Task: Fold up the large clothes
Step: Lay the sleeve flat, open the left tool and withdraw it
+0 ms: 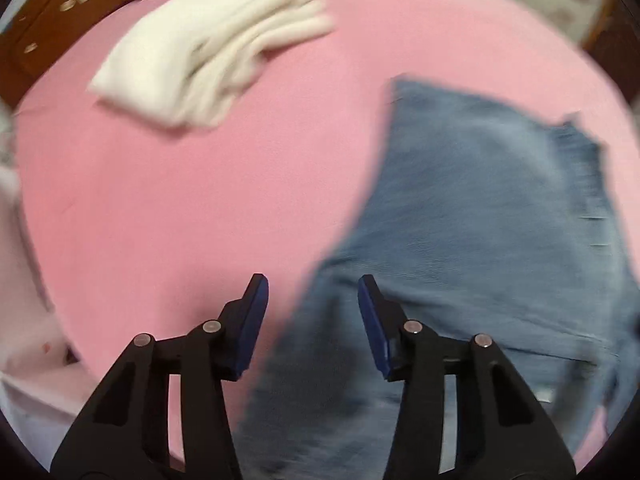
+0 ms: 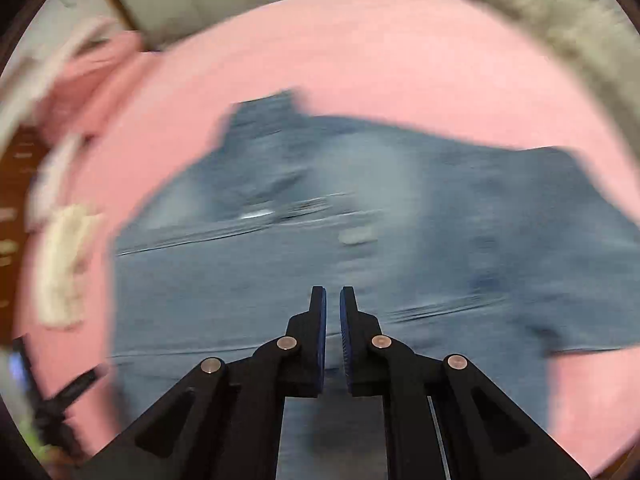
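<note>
1. Two handheld grippers were pictured above a bed covered with a pink sheet, both pointing steeply down.
2. Blue denim jeans were seen spread across the sheet, filling the middle of the right wrist view and the right half of the left wrist view.
3. The left gripper was caught with its blue-padded fingers parted and nothing between them, poised over the jeans' left edge where denim met sheet.
4. The right gripper was shown with its fingers drawn nearly together; only a thin gap was left, and no cloth could be made out in it, though heavy blur left that uncertain.
5. A folded white garment was recorded lying on the sheet well apart from the jeans, toward the far left.
6. A brown wooden headboard was visible beyond the sheet.
</note>
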`<state>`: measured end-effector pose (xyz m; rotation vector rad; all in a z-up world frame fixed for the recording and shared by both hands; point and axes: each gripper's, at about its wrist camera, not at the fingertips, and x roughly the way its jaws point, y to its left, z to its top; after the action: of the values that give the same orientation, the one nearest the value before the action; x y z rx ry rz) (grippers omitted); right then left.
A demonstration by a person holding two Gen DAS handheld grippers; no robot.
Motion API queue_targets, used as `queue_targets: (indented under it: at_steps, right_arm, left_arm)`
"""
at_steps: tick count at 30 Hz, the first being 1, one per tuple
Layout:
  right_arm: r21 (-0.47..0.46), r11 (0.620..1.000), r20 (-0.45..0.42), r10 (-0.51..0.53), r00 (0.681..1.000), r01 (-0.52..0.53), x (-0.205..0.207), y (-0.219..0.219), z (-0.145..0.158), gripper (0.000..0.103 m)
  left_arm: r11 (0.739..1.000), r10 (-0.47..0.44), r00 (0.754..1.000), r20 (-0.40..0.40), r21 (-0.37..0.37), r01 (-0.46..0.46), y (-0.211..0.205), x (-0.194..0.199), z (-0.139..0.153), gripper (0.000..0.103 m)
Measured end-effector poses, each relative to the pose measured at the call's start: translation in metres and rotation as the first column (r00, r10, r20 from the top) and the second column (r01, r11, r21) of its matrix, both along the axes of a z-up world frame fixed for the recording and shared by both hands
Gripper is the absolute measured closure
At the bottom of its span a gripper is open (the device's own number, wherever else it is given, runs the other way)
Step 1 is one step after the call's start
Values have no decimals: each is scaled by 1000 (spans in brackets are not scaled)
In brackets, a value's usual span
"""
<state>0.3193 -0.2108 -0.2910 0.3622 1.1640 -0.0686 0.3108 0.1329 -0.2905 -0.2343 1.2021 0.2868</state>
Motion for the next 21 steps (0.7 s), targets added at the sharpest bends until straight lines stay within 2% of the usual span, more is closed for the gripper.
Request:
queue_targets:
  at_steps: [1,2,4,6,7,8,9,10,12,13,15,16,17,18,19,20,21]
  right_arm:
    - [68,997,-11,30,999,-29,6,10,-4,96]
    - [187,981,-29,61,998,-55,11,23,-14,96]
    - [429,903,-97,70,993,-22,20,46,-45,96]
    - [545,838,-182,80,980,33,27,62,-73,96]
    - [566,822,-230,78,970,68,30,68,-91,96]
    - [553,829,-252,75,965,80,31,69,-99,96]
    - [520,850,-271,72,960,83,32,67,-106,96]
    - [430,899,-307,59,950,83,32,61,-111,98]
    - [400,915,-286,63,956,59,30,36,-110,102]
    - [377,925,-267,57,962,50,28,24,-106,102]
    - [182,983,-220,16,975,25,18,-17,-92,103]
    - [83,996,-196,-14,980,31,9,-39,-83,103]
    - [-4,999,-187,-44,981,44,-2,-62,-76,103]
    - [79,996,-155,-25,988,38,-11,-78,-72,103]
    - [98,995,-144,-23,989,37,-13,-85,-72,103]
    - [42,999,-131,-22,991,28,-17,-85,-64,103]
    - [-71,997,-122,-17,992,8,-17,-79,-56,102]
  left_arm:
    - [995,-58,998,18,-84,59,-12,4,4,60]
    - [981,-104,995,15,-166,105,-22,11,4,60]
    - [946,-160,987,-36,-293,142,-39,22,-7,60]
    - [937,-163,984,-77,-323,130,-46,42,-21,60]
    - [940,-160,981,-112,-320,117,-46,49,-31,64]
    - [946,-157,977,-144,-306,108,-46,56,-40,70]
    - [961,-149,967,-207,-263,92,-43,61,-51,80]
    - [969,-137,960,-245,-233,79,-37,64,-57,82]
    - [968,-99,965,-242,-250,36,-14,62,-59,84]
    - [960,-90,970,-227,-279,23,-4,59,-60,92]
    - [956,-83,971,-223,-292,14,17,51,-62,102]
    - [956,-88,971,-223,-291,19,24,48,-63,102]
    - [953,-96,971,-219,-303,26,30,46,-64,102]
    - [951,-98,972,-215,-309,28,35,45,-62,102]
    - [952,-96,972,-216,-303,26,36,44,-59,102]
    - [957,-97,971,-217,-289,31,34,44,-56,102]
    - [960,-105,973,-203,-276,46,30,44,-51,102]
